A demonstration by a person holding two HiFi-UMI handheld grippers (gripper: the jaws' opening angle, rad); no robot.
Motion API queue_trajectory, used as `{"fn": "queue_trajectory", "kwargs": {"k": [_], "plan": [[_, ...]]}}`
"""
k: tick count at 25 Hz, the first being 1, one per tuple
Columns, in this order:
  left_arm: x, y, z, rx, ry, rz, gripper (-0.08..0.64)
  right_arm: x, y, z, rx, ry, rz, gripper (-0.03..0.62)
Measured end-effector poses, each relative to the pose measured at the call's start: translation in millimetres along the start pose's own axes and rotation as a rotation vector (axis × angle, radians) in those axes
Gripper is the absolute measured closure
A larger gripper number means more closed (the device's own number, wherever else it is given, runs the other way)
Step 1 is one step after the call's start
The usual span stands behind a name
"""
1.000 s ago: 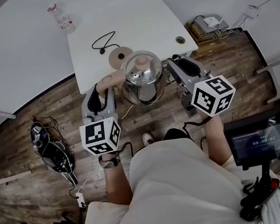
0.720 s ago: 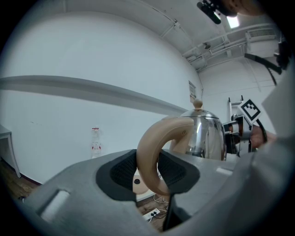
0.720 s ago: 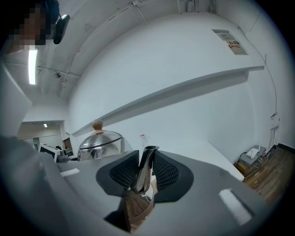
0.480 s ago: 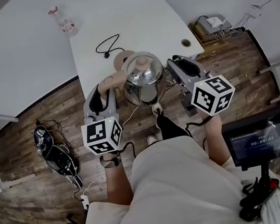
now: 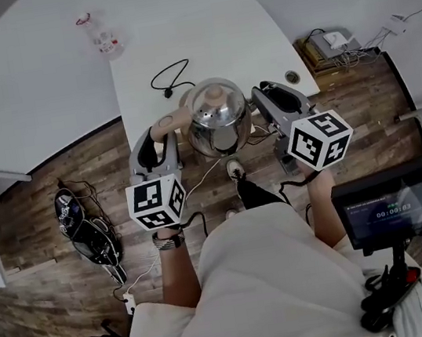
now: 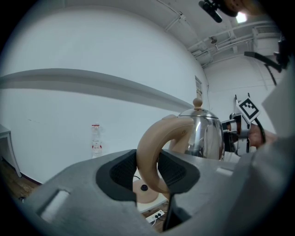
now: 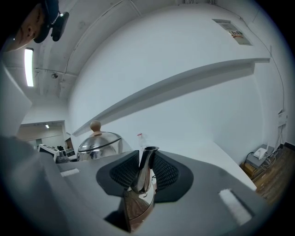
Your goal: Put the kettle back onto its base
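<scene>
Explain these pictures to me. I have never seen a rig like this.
No robot here: a person holds a gripper in each hand, each with a marker cube. The wide picture comes from a camera on the person's head, looking down. The other two come from cameras riding on the grippers. The left gripper grips the kettle by its tan handle; the right gripper grips its spout. On the white table are the round base, a black cord and a bottle. The kettle is not yet on its base.
</scene>
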State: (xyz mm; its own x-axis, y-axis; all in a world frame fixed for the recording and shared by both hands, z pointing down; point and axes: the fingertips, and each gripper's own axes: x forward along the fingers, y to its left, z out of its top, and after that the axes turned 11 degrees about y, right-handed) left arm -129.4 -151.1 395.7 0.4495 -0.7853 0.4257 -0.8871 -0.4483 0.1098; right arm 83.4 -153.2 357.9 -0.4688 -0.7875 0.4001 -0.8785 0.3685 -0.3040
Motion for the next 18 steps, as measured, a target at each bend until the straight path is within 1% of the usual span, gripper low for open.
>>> {"fn": "queue_trajectory", "kwargs": {"k": [3,8,11,13,18], "plan": [[23.1,9.6,5.9,-0.013,0.014,0.011,0.414,24.9,-15.1,9.7,0.005,0.019,0.015,0.499],[95.6,38.7,16.3,-0.046,0.068,0.04,0.414,99.9,-61.0,31.0,0.017,0.083,0.044,0.499],[126.3,54.1,16.7,-0.067,0.096,0.055,0.414,135.5,-79.0,36.8,0.022,0.121,0.058,0.5],[133.9,59.5,12.2,-0.078,0.105,0.062,0.414,147.0,-82.7,35.1,0.018,0.137,0.065,0.5],[132.7,64.1,-8.9,-0.102,0.134,0.072,0.414,157.2,-79.8,20.3,0.001,0.166,0.077,0.5]]}}
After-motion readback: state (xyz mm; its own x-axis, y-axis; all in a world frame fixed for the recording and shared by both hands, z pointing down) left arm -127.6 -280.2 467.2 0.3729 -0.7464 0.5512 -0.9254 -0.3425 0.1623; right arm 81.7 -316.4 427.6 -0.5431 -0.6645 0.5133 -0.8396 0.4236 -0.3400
